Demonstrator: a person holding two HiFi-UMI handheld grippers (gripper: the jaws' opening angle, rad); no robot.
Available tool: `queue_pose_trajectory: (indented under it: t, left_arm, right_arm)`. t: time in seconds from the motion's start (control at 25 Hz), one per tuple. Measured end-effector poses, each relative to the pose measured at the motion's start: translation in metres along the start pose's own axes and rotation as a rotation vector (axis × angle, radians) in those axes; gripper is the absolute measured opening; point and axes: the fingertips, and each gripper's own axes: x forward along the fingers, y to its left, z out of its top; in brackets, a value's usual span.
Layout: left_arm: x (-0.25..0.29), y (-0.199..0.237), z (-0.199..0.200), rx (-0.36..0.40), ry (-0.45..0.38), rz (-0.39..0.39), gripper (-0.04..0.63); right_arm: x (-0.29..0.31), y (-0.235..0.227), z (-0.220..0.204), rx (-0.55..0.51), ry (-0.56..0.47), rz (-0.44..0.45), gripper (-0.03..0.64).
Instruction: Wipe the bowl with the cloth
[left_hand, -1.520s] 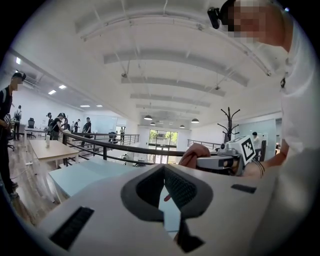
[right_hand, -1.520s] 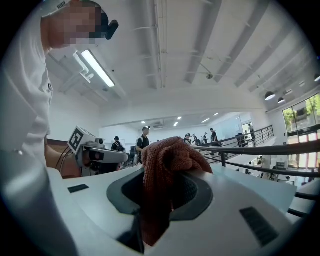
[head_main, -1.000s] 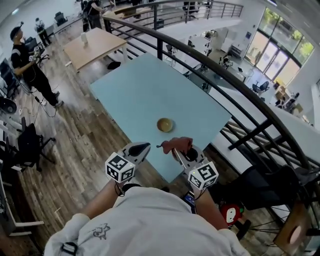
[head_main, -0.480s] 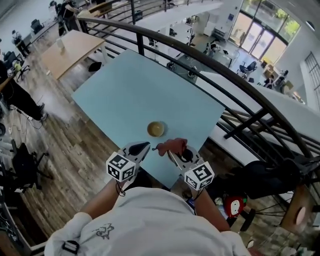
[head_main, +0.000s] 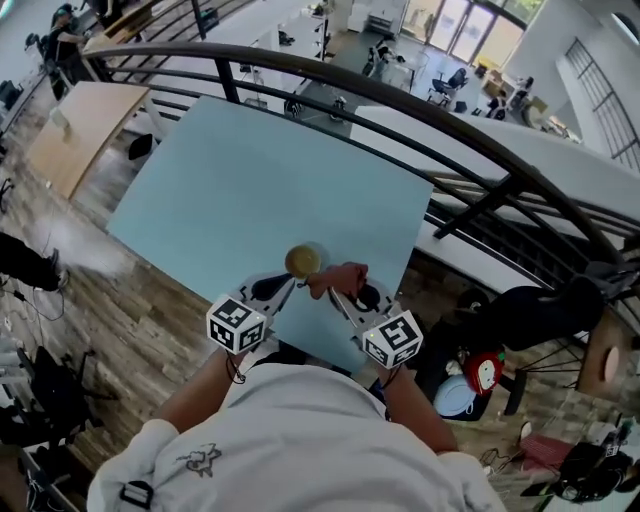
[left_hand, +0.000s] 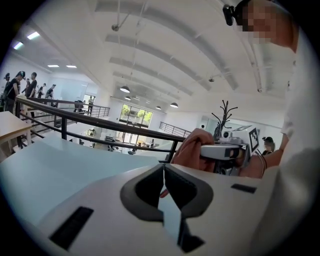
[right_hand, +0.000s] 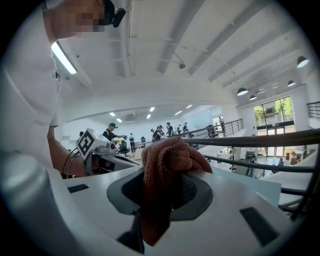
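My right gripper (right_hand: 165, 192) is clamped on the red cloth (right_hand: 167, 165), which bunches up over its jaws. My left gripper (left_hand: 164, 175) has its jaws pressed together, empty. The bowl (head_main: 303, 261) sits on the blue table (head_main: 240, 180) near its edge. The cloth is at the bowl's four o'clock and the left gripper at its seven.

Side by side over the near edge of the tabletop (head_main: 250, 190), the left gripper (head_main: 283, 288) has its fingers pressed together on nothing, while the right gripper (head_main: 338, 297) clamps the reddish-brown cloth (head_main: 342, 277).
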Motion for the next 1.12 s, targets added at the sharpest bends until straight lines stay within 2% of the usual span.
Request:
queue_pose_trajectory:
  t: [0.16,0.36,0.52,0.6,0.68,1.12]
  left_arm:
    - [0.003,0.014,-0.005,0.02,0.05,-0.086,0.017]
    - [0.01,0.042,-0.012,0.037,0.082,-0.123,0.017]
    - [0.017,0.061,-0.026,0.014,0.125,-0.146,0.017]
    - [0.023,0.072,-0.033,-0.003,0.147,-0.152,0.025]
    - [0.031,0.082,-0.042,-0.021,0.17,-0.153,0.074]
    - [0.078,0.132,-0.101,-0.066,0.32,-0.113,0.103]
  right_arm:
    - [0.017,-0.004,-0.003,0.02,-0.024,-0.101,0.107]
    - [0.038,-0.015,-0.017,0.036,-0.015,-0.182,0.107]
    - [0.044,-0.023,-0.033,0.062,0.009,-0.241,0.107]
    - [0.048,-0.027,-0.041,0.072,0.025,-0.259,0.107]
    - [0.052,-0.031,-0.051,0.089,0.04,-0.277,0.107]
    - [0.068,-0.041,-0.088,0.157,0.086,-0.313,0.107]
